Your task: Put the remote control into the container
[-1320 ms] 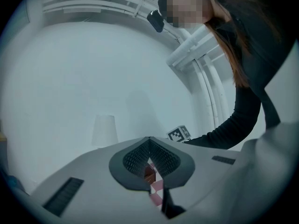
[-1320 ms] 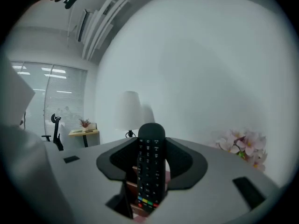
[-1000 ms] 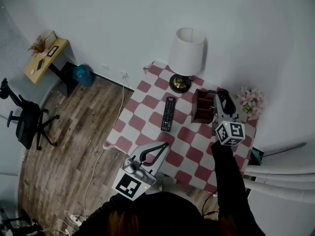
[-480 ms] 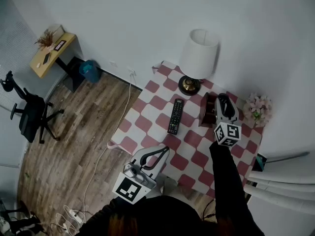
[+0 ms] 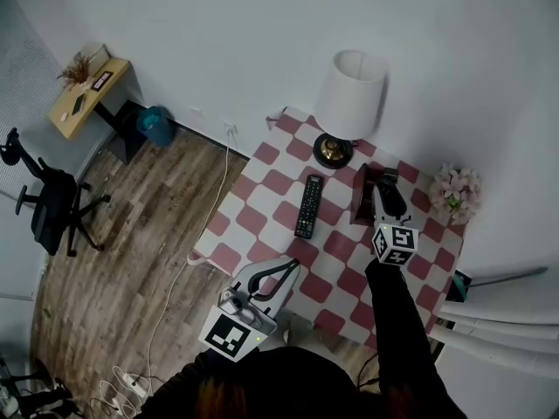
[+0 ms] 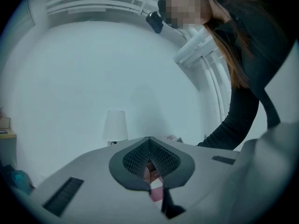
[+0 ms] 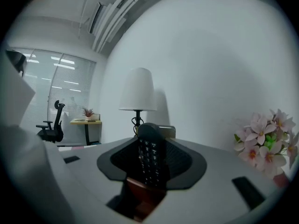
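The right tongs (image 5: 384, 190) hold the remote control (image 7: 150, 162) upright between their pads, button face toward the camera. The jaws are closing a little on it. Its lower end points down at the brown container (image 5: 362, 197), which sits at about 2 o'clock on the desk (image 5: 262, 190). I cannot tell whether the tip has passed below the rim. The left tongs (image 5: 284, 273) are pressed together with nothing in them and hover at the desk's 6 o'clock edge, well apart from the work.

The main risk, as I judge it, is letting go too early. A tall, slim remote dropped from above the rim could strike the container wall (image 7: 140, 195), lean out and fall onto the desk. It could also land on the second remote (image 5: 307, 206), which lies flat at 9 o'clock from the container.

A skewed descent could also nudge the container. Nothing braces it, and it stands on a checked cloth that may slide. The lamp (image 5: 349, 103) base sits close at its 11 o'clock and the flowers (image 5: 456, 190) at its 3 o'clock, so a shove either way would hit something. Squeezing harder on the smooth casing could make it twist or slip in the pads.
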A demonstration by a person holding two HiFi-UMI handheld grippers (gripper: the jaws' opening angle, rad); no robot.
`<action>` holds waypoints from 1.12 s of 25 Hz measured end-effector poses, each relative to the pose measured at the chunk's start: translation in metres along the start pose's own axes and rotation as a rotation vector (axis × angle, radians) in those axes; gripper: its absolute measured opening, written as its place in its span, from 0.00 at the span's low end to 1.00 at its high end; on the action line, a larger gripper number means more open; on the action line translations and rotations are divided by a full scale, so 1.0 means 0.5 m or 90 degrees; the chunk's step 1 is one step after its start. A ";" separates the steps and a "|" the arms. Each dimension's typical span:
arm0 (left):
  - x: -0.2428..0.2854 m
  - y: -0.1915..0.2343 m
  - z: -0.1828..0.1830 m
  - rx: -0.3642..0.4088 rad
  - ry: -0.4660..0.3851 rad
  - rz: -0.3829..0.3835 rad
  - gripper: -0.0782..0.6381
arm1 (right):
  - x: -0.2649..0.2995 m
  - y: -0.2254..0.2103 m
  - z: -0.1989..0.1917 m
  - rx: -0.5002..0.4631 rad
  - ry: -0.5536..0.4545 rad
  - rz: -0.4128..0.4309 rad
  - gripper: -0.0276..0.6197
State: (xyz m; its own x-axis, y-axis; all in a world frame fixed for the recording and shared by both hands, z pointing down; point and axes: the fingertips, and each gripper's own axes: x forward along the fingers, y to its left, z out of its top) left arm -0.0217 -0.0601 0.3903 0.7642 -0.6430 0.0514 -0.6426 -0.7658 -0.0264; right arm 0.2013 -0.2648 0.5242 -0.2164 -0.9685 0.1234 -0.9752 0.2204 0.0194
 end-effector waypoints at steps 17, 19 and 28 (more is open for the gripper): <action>-0.002 -0.008 0.005 0.003 -0.002 -0.009 0.11 | -0.018 0.001 0.008 -0.008 0.002 0.003 0.22; -0.003 -0.009 0.006 -0.003 -0.002 -0.008 0.11 | -0.027 0.002 0.029 -0.004 -0.014 0.002 0.22; 0.001 -0.021 0.022 0.000 -0.020 -0.021 0.11 | -0.053 -0.001 0.094 -0.007 -0.049 0.000 0.07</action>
State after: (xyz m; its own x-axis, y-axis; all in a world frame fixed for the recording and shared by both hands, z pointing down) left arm -0.0140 -0.0525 0.3794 0.7862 -0.6176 0.0210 -0.6172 -0.7864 -0.0253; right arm 0.2053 -0.2445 0.4743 -0.2190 -0.9746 0.0471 -0.9749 0.2205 0.0306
